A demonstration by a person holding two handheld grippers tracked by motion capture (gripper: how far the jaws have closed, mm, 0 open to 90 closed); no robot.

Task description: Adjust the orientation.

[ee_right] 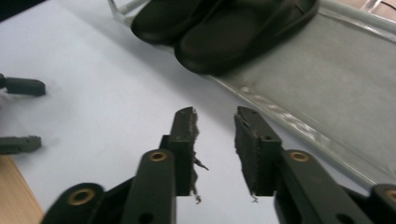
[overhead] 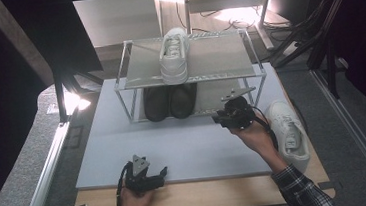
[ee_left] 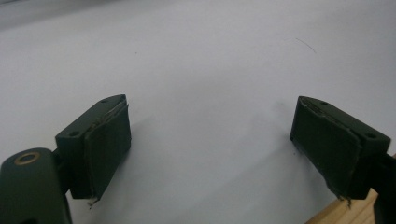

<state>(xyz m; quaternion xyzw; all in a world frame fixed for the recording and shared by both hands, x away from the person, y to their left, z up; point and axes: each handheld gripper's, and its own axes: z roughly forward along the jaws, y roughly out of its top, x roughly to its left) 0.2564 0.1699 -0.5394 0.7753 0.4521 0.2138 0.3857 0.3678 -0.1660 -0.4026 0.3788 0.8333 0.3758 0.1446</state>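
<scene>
White sneaker (overhead: 287,126), smooth leather, lies on mat just right of wire shoe rack (overhead: 188,75). My right gripper (overhead: 221,118) beside rack front, jaws narrowly parted, empty. Left gripper (ee_left: 210,140) wide open, empty.

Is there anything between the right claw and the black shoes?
No. In the right gripper view, just bare grey mat separates the right claw from the black shoes on the rack's lower shelf.

A lab-like recording setup rather than a home: a wooden table (overhead: 204,197) covered by a pale grey mat (overhead: 184,143) stands among dark stands and tripod legs (overhead: 315,36), a bright lamp (overhead: 73,100) at the left, loose cables (overhead: 223,16) on the floor behind, and grey carpet around.
</scene>
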